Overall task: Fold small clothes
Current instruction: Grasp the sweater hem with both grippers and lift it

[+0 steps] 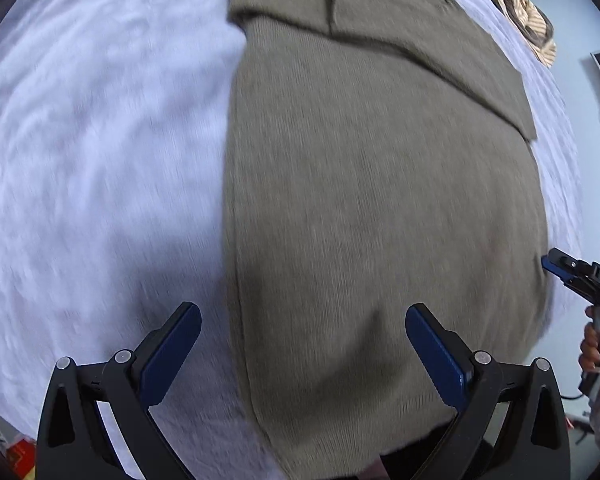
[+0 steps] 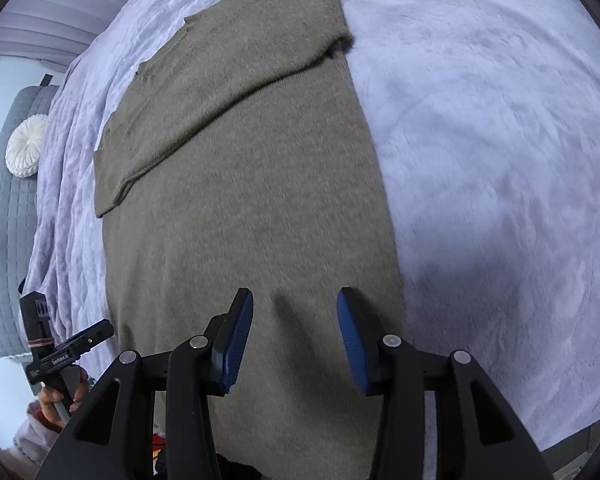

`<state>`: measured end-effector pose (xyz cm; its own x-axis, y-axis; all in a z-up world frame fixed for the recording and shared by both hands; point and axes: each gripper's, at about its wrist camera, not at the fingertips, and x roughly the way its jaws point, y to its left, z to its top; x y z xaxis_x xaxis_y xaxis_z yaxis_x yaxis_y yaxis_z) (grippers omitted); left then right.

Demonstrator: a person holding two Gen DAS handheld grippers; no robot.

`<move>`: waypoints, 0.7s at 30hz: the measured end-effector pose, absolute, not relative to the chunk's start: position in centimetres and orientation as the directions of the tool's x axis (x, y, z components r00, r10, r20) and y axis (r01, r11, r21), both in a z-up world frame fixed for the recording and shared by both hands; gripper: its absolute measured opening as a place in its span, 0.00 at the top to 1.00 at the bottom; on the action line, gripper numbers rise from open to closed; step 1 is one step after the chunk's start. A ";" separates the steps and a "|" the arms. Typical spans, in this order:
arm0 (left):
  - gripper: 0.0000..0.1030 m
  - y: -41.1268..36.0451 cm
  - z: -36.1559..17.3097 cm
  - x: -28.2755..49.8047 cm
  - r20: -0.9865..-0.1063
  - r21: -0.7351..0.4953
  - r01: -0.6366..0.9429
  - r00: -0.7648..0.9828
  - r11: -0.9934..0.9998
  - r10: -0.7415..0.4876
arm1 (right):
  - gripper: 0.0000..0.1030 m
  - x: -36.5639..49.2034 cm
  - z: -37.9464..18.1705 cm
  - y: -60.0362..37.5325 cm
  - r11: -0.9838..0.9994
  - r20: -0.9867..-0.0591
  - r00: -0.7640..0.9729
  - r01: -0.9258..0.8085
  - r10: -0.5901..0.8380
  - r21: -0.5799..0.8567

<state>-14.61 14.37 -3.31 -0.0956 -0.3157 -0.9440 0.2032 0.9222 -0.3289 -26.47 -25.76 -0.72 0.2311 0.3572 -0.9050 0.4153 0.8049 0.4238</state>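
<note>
An olive-green knit sweater lies flat on a lavender fleece blanket, with its sleeves folded in across the chest at the far end. It also shows in the right wrist view. My left gripper is wide open and empty, hovering over the sweater's near hem and left edge. My right gripper is open and empty above the near hem, close to the sweater's right edge. In the left wrist view the right gripper appears at the far right, beside the sweater's edge.
The blanket covers a bed. A striped cloth lies at the far corner. A grey quilted headboard with a round white cushion stands at the left in the right wrist view. The other hand-held gripper shows lower left.
</note>
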 end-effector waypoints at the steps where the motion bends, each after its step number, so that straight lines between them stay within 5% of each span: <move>1: 0.01 14.5 -3.6 -15.3 -0.938 -0.343 0.201 -0.121 0.918 -0.324 | 0.54 -27.4 -0.7 -25.9 0.802 -0.906 0.226 0.422 0.358 0.422; 11: 0.01 12.6 -4.4 -19.7 -0.896 -0.413 0.246 -0.282 0.877 -0.343 | 0.54 -34.6 -3.6 -24.8 0.699 -0.832 0.126 0.483 0.540 0.527; 15: 0.45 10.8 -5.0 -19.6 -0.919 -0.358 0.266 -0.272 0.895 -0.286 | 0.54 -35.0 -4.6 -23.6 0.643 -0.787 0.143 0.498 0.601 0.582; 16: 0.63 10.7 -4.8 -19.6 -0.914 -0.371 0.260 -0.271 0.891 -0.302 | 0.61 -34.9 -4.7 -23.3 0.622 -0.772 0.146 0.509 0.619 0.595; 17: 0.74 10.8 -4.5 -19.5 -0.897 -0.411 0.240 -0.280 0.879 -0.343 | 0.87 -34.8 -4.9 -23.1 0.610 -0.760 0.138 0.514 0.635 0.603; 18: 0.84 11.1 -4.3 -19.3 -0.877 -0.447 0.214 -0.294 0.869 -0.379 | 0.90 -34.6 -4.9 -22.8 0.595 -0.744 0.142 0.511 0.653 0.620; 21: 0.86 12.0 -3.1 -18.4 -0.825 -0.535 0.142 -0.299 0.833 -0.480 | 0.90 -34.1 -3.8 -23.0 0.491 -0.652 0.237 0.490 0.720 0.720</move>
